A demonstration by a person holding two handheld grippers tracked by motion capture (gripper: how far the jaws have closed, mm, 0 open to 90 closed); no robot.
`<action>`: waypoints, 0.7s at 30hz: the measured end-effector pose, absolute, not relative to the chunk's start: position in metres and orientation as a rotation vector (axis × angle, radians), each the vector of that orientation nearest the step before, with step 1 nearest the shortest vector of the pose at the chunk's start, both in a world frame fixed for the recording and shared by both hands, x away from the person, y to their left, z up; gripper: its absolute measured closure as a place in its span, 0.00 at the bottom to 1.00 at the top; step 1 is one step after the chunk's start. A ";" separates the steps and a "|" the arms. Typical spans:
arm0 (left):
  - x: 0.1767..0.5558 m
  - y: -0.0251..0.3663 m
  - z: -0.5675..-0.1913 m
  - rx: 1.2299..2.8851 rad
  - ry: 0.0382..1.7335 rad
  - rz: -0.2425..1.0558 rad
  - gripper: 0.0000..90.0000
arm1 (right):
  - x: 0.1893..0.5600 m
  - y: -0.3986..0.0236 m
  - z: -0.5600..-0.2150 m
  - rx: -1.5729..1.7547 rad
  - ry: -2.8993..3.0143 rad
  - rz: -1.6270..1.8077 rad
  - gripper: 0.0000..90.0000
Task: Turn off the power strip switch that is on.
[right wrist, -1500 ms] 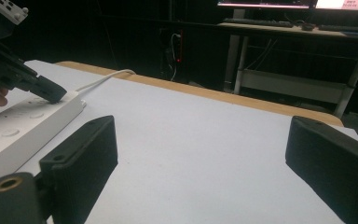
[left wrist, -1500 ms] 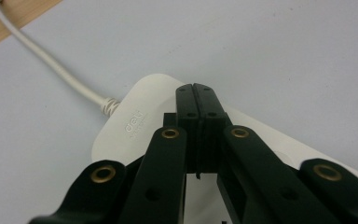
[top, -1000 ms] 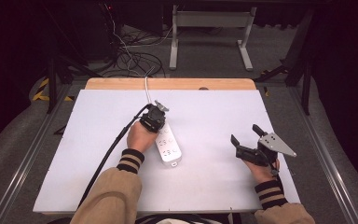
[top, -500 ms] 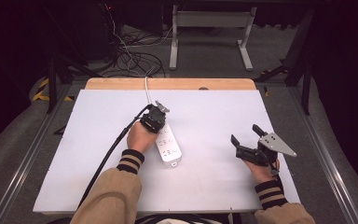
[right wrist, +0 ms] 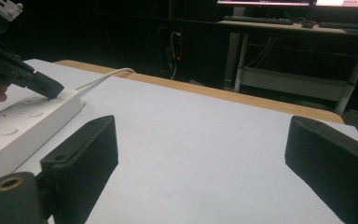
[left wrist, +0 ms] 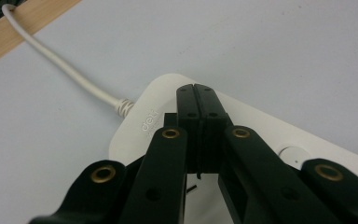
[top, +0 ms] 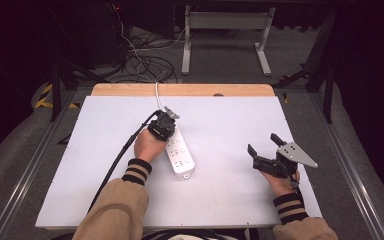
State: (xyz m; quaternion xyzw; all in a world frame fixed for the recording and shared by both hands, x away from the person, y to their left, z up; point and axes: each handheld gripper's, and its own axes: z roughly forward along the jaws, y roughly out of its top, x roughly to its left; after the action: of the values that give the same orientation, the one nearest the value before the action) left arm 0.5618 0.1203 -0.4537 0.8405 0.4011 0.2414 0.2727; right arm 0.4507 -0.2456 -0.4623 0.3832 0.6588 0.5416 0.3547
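Tan sleeves [top: 115, 210] end in black-and-tan striped cuffs [top: 136, 171]. Each black two-jaw tool [left wrist: 196, 93] shows brass rivets; the right tool [top: 265, 150] carries a grey triangular plate [top: 296, 154].

the high view looks forward and down over the whole counter [top: 220, 200]. the left gripper view sits very close above the power strip [left wrist: 144, 116], looking down its cord end. the right gripper view looks low across the counter; all three share the power strip.

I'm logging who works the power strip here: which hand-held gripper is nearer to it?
Left. The left hand-held gripper, shut, sits over the power strip's cable end; the right hand-held gripper, open, is off to its side.
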 end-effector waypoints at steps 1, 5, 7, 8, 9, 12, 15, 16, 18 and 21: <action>0.562 0.120 -0.454 2.262 1.080 0.650 1.00 | 0.451 -0.246 -0.462 0.990 1.702 1.399 0.11; 0.562 0.123 -0.454 2.238 1.085 0.635 1.00 | 0.451 -0.246 -0.463 0.991 1.704 1.400 0.11; 0.562 0.128 -0.454 2.175 1.081 0.617 1.00 | 0.451 -0.246 -0.462 0.996 1.699 1.399 0.11; 0.560 0.131 -0.451 2.141 1.080 0.627 1.00 | 0.451 -0.246 -0.462 0.995 1.701 1.398 0.11; 0.559 0.134 -0.449 2.113 1.082 0.626 1.00 | 0.451 -0.247 -0.462 0.996 1.701 1.399 0.11; 0.553 0.147 -0.433 1.980 1.076 0.664 1.00 | 0.451 -0.247 -0.463 0.998 1.702 1.397 0.11; 0.541 0.162 -0.416 1.847 1.052 0.713 1.00 | 0.450 -0.247 -0.462 0.995 1.699 1.397 0.11; 0.535 0.167 -0.410 1.798 1.037 0.735 1.00 | 0.450 -0.247 -0.462 0.993 1.697 1.397 0.11; 0.521 0.181 -0.399 1.721 0.993 0.768 1.00 | 0.450 -0.247 -0.462 0.993 1.694 1.397 0.11; 0.505 0.198 -0.389 1.642 0.961 0.816 1.00 | 0.450 -0.247 -0.462 0.996 1.693 1.397 0.11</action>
State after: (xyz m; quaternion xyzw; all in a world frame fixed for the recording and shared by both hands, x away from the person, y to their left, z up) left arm 0.5047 0.1982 -0.3889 0.6822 0.3990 0.3388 0.5106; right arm 0.4501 -0.2471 -0.4618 0.3859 0.6560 0.5411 0.3576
